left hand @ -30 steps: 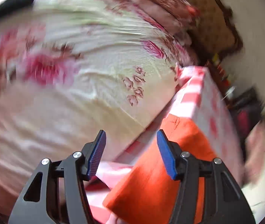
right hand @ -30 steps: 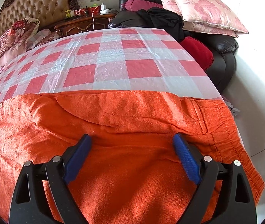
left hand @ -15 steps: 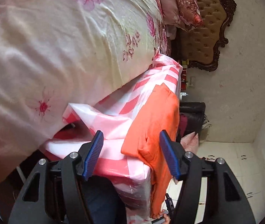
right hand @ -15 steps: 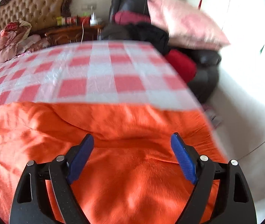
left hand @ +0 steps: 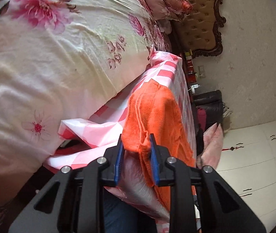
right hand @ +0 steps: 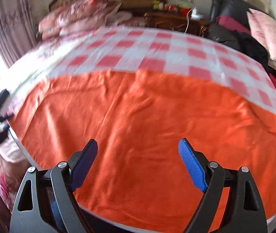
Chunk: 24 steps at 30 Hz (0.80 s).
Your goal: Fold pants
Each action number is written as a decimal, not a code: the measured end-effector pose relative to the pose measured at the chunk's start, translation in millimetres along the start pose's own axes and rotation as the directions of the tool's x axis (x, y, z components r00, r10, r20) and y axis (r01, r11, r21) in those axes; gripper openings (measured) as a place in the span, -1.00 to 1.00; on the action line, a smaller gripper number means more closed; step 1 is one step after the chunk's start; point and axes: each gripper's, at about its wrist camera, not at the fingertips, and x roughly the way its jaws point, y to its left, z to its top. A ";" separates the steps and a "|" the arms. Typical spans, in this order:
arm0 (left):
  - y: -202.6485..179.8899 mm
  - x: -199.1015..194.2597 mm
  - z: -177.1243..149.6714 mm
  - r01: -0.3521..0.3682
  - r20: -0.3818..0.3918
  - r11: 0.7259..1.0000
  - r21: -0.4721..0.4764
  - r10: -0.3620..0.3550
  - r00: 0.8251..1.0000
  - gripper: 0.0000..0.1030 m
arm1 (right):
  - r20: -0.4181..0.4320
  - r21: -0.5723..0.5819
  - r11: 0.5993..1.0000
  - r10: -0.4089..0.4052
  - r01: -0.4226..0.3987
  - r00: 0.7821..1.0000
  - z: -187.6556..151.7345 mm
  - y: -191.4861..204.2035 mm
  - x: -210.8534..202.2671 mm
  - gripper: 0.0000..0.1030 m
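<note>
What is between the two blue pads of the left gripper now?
In the left wrist view, a corner of the orange pants lies between the pads of the left gripper, whose jaws are closing on it above the checkered cloth.

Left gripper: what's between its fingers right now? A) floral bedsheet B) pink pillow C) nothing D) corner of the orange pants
D: in the left wrist view the left gripper is closing with a bunched corner of the orange pants between its blue pads, at the edge of the checkered cloth.

A checked tablecloth (right hand: 157, 50) beside a floral bedsheet (left hand: 56, 54), tufted headboard (left hand: 200, 21) behind.
</note>
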 end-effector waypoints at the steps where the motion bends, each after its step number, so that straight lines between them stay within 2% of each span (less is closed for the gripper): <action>1: -5.7 -2.4 -0.1 -0.034 0.008 0.999 0.031 0.034 0.999 -0.55 | -0.018 -0.004 1.000 -0.012 0.012 1.000 -1.1 3.6 3.9 0.60; 3: -21.2 -4.4 -3.0 -0.131 0.036 0.985 0.109 0.128 0.991 -0.56 | -0.070 0.004 1.000 -0.030 0.030 0.997 -4.2 6.1 12.3 0.60; 6: -40.7 -7.2 -6.5 -0.201 0.073 0.962 0.184 0.190 0.979 -0.58 | -0.125 0.016 0.998 -0.052 0.054 0.991 -11.7 1.0 24.2 0.61; 8: -56.9 -9.3 -7.8 -0.248 0.109 0.939 0.236 0.228 0.967 -0.58 | -0.143 0.024 0.998 -0.053 0.057 0.988 -15.9 -1.7 29.8 0.69; 9: -65.7 -10.8 -9.7 -0.273 0.128 0.925 0.263 0.247 0.961 -0.59 | -0.144 0.021 0.998 -0.058 0.061 0.988 -17.3 -1.9 30.0 0.70; 12: -97.5 -10.9 -17.1 -0.374 0.201 0.854 0.360 0.321 0.926 -0.59 | -0.142 0.020 0.998 -0.057 0.060 0.988 -18.0 -1.4 31.1 0.72; 13: -111.1 -8.9 -21.8 -0.420 0.232 0.812 0.406 0.352 0.907 -0.59 | -0.139 0.018 0.998 -0.057 0.060 0.989 -19.1 -1.2 31.1 0.72; 15: -138.6 -2.0 -35.3 -0.507 0.299 0.704 0.497 0.410 0.862 -0.60 | -0.135 0.022 0.998 -0.057 0.061 0.989 -19.2 -1.0 30.1 0.74; 17: -159.1 7.5 -48.5 -0.549 0.341 0.615 0.565 0.432 0.835 -0.61 | -0.136 0.021 0.998 -0.054 0.058 0.989 -18.8 0.0 30.5 0.79; 19: -180.1 19.9 -65.9 -0.574 0.378 0.526 0.628 0.438 0.815 -0.62 | -0.137 0.018 0.998 -0.052 0.055 0.989 -18.6 0.9 31.2 0.81; 21: -195.5 31.2 -80.8 -0.574 0.392 0.477 0.665 0.431 0.813 -0.63 | -0.143 0.022 0.998 -0.048 0.052 0.989 -16.6 0.3 32.0 0.81; 22: -205.1 38.7 -92.2 -0.578 0.408 0.432 0.692 0.426 0.808 -0.63 | -0.146 0.027 0.999 -0.043 0.047 0.988 -16.4 -0.5 31.3 0.81; 23: -214.7 46.4 -106.1 -0.586 0.434 0.374 0.719 0.418 0.799 -0.63 | -0.148 0.040 0.998 -0.033 0.040 0.988 -15.9 -2.6 30.4 0.80; 24: -220.7 52.6 -117.8 -0.583 0.444 0.334 0.740 0.408 0.798 -0.63 | -0.150 0.067 0.997 -0.013 0.024 0.989 -15.4 -6.8 28.4 0.80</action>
